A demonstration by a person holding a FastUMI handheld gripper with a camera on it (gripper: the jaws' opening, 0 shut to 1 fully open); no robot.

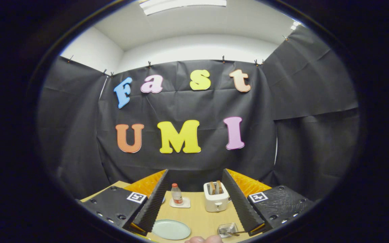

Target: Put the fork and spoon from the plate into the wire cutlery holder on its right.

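My gripper [195,173] is open, its fingers spread wide and held high above the wooden table [198,216]. Below, seen between the fingers, lies a pale green plate [171,229] with nothing that I can make out on it. To its right stands the small wire cutlery holder [227,229]. Thin cutlery pieces [232,233] lie in it, and one handle pokes out toward the right finger [240,202]. I cannot tell fork from spoon at this size.
A white toaster [216,200] with two slices in it stands behind the holder. A small bottle [176,194] rests on a white coaster [180,203] behind the plate. Part of a hand [204,239] shows at the table's near edge.
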